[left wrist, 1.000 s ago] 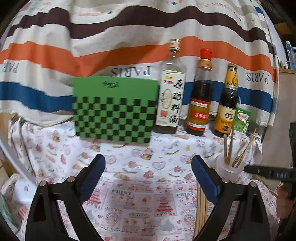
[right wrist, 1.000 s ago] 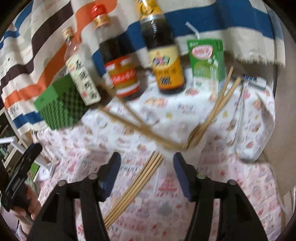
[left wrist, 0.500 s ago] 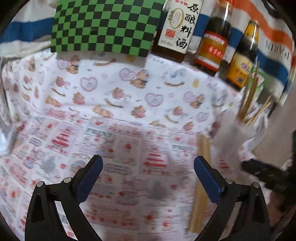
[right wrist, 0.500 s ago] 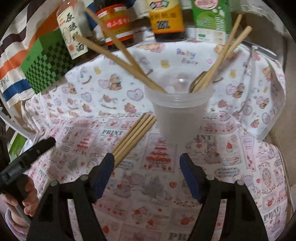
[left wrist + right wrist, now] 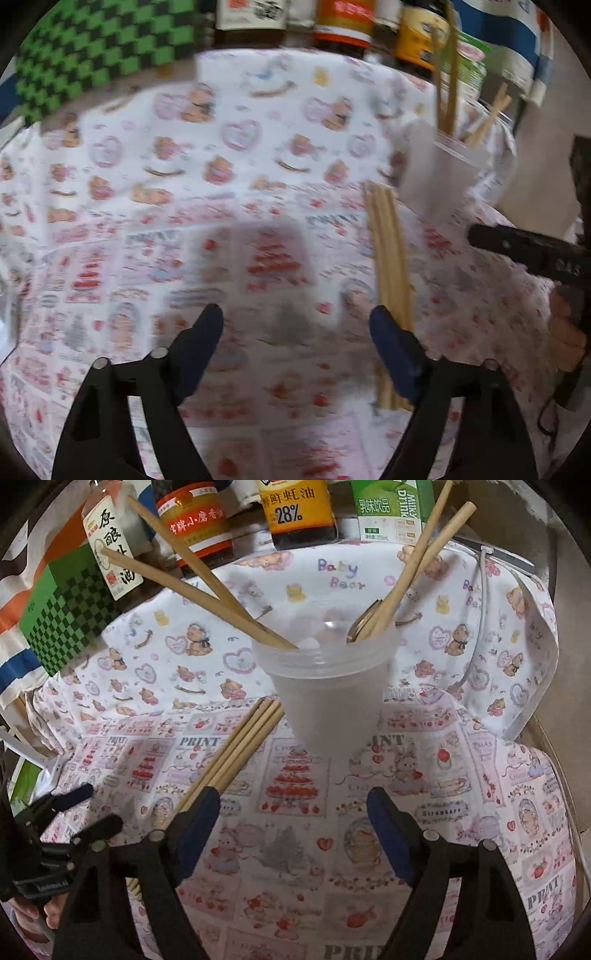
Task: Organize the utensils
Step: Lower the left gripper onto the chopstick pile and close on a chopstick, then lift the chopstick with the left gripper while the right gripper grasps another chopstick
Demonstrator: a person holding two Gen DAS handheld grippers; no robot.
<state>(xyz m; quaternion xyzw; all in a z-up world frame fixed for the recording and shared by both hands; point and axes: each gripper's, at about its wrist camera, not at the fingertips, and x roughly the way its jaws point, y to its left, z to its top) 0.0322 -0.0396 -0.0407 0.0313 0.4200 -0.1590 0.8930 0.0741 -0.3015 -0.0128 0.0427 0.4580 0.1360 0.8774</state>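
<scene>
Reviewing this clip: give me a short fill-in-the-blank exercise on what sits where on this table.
1. The plastic cup holds ____ upright chopsticks.
2. The loose chopsticks lie flat on the ____.
3. The box beside the bottles has a green and black ____ pattern.

Missing words: four; tablecloth; checkered

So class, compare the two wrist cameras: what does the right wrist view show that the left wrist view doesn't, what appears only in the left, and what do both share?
Only the right wrist view: the cup's open mouth with a metal spoon inside, the readable milk drink carton, and the left gripper seen from outside.

Only the left wrist view: the right gripper seen from outside, and the left gripper's closing, empty jaws.

Both: the plastic cup holding chopsticks, the loose chopstick bundle lying on the printed tablecloth, the sauce bottles and the green checkered box.
</scene>
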